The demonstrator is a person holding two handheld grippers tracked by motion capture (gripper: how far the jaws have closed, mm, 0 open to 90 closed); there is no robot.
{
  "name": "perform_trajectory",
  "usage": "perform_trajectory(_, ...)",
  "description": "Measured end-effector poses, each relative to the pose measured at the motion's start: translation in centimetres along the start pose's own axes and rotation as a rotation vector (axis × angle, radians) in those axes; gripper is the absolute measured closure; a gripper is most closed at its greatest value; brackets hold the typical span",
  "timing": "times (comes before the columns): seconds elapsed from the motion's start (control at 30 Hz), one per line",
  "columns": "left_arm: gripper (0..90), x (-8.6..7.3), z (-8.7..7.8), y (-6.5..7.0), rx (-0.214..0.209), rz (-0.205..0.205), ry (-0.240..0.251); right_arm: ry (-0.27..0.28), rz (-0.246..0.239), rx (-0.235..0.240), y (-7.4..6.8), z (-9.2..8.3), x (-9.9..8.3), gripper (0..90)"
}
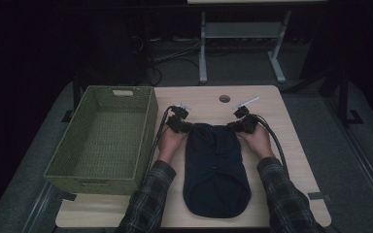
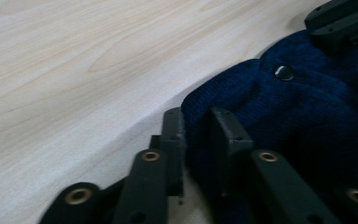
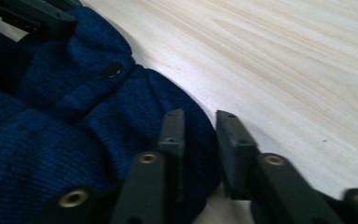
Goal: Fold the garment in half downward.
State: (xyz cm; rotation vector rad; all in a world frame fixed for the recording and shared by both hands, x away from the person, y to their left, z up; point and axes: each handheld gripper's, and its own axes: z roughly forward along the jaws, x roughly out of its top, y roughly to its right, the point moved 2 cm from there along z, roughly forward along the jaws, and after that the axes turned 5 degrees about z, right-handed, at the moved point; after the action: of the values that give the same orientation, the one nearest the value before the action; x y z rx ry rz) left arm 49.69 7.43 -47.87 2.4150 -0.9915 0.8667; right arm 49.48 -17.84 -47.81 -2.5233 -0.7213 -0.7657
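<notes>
Currently, I am clamping both my left gripper (image 2: 196, 133) and right gripper (image 3: 200, 135) on the navy cardigan (image 1: 215, 167) at its far corners, beside the green basket (image 1: 103, 141), preparing an even two-point lift.

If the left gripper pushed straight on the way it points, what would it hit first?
Likely more of the navy knit garment bunched between its jaws; beyond that, the right gripper at the far corner. Depth is unclear.

Wooden table (image 1: 281, 160): green basket (image 1: 102, 141), folded navy garment (image 1: 215, 165).

Both claws (image 1: 181, 124) (image 1: 239, 124) pinched, low
</notes>
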Motion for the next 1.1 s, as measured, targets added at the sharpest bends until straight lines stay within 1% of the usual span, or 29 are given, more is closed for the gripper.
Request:
perform_trajectory(0.07,78.4,0.0,0.0,0.0,-0.004,0.002,0.0,0.004,0.003,0.004,-0.2,0.0,-0.1,81.6)
perform_trajectory(0.13,80.2,0.0,-0.1,0.0,-0.002,0.009,-0.001,0.005,-0.009,-0.008,-0.3,0.0,-0.1,84.9)
perform_trajectory(0.23,81.6,0.0,-0.2,0.1,0.007,0.01,-0.002,-0.006,-0.023,-0.033,-0.6,-0.1,0.1,86.4)
perform_trajectory(0.27,81.9,0.0,-0.3,0.2,0.01,0.007,-0.001,-0.009,-0.025,-0.035,-0.7,-0.1,0.2,86.6)
perform_trajectory(0.3,82.2,0.0,-0.4,0.1,0.013,0.014,-0.002,-0.012,-0.028,-0.039,-0.6,-0.3,0.3,86.7)
perform_trajectory(0.37,82.6,0.1,-0.7,0.2,0.022,0.017,0.004,-0.002,-0.025,-0.044,-0.5,-0.7,0.5,86.8)
perform_trajectory(0.43,82.8,0.4,-1.0,0.3,0.031,0.021,0.022,0.018,-0.021,-0.042,-0.5,-1.4,0.8,86.8)
perform_trajectory(0.57,82.8,1.4,-2.3,0.7,0.066,0.036,0.083,0.055,-0.033,-0.059,-0.7,-2.7,1.6,86.8)
perform_trajectory(0.6,82.8,1.7,-2.7,0.8,0.076,0.041,0.096,0.068,-0.036,-0.065,-0.8,-3.1,1.9,86.8)
perform_trajectory(0.63,82.8,1.9,-2.9,0.9,0.081,0.044,0.104,0.091,-0.039,-0.071,-1.0,-3.6,2.2,86.8)
perform_trajectory(0.73,82.8,2.8,-3.9,1.1,0.103,0.059,0.134,0.127,-0.046,-0.08,-1.2,-4.5,2.7,86.8)
perform_trajectory(0.83,82.7,3.6,-4.7,1.4,0.116,0.073,0.158,0.149,-0.045,-0.08,-1.3,-5.3,3.1,86.8)
perform_trajectory(0.93,82.7,4.3,-5.5,1.6,0.13,0.085,0.175,0.173,-0.06,-0.094,-1.6,-6.1,3.7,86.8)
perform_trajectory(0.97,82.7,4.5,-5.7,1.6,0.133,0.088,0.182,0.19,-0.069,-0.102,-1.7,-6.6,4.1,86.8)
perform_trajectory(1.03,82.6,4.9,-6.3,1.6,0.134,0.086,0.215,0.213,-0.074,-0.107,-1.9,-7.3,4.4,86.8)
perform_trajectory(1.07,82.5,5.1,-6.5,1.6,0.135,0.087,0.219,0.217,-0.073,-0.104,-2.0,-7.6,4.6,86.8)
perform_trajectory(1.1,82.5,5.4,-6.8,1.7,0.143,0.098,0.226,0.222,-0.081,-0.105,-2.1,-7.9,4.8,86.8)
